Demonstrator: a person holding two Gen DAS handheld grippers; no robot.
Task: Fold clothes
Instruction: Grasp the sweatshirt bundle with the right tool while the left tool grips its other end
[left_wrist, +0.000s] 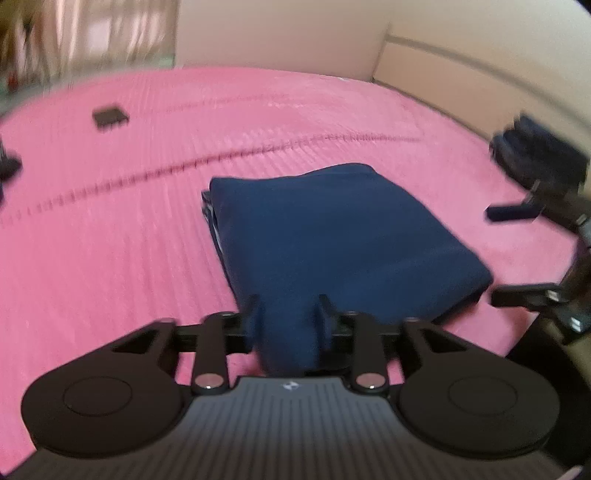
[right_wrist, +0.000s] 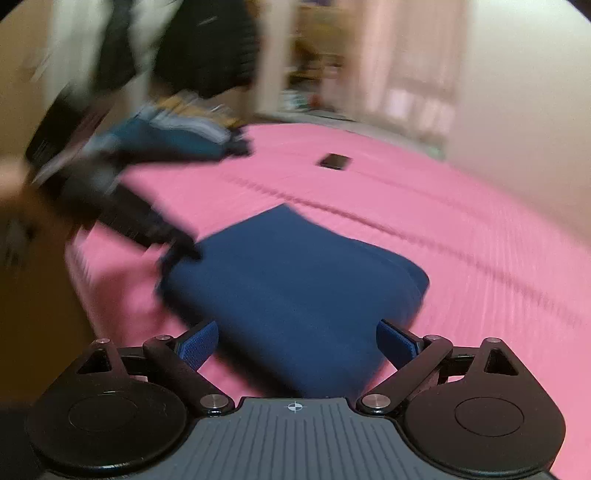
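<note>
A folded navy garment (left_wrist: 332, 236) lies on the pink bed (left_wrist: 110, 240), one near corner of it pinched between the fingers of the left tongs (left_wrist: 288, 310), while the right tongs (right_wrist: 297, 343) stand spread wide over its opposite edge.

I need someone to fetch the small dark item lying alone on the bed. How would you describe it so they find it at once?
Start from the pink ribbed bedspread. Look past the folded navy blue garment and across the dark seam line. There lies a small flat black rectangular object, apart from the heap of mixed clothes at the bed's edge, hard-edged where all else is cloth.
</note>
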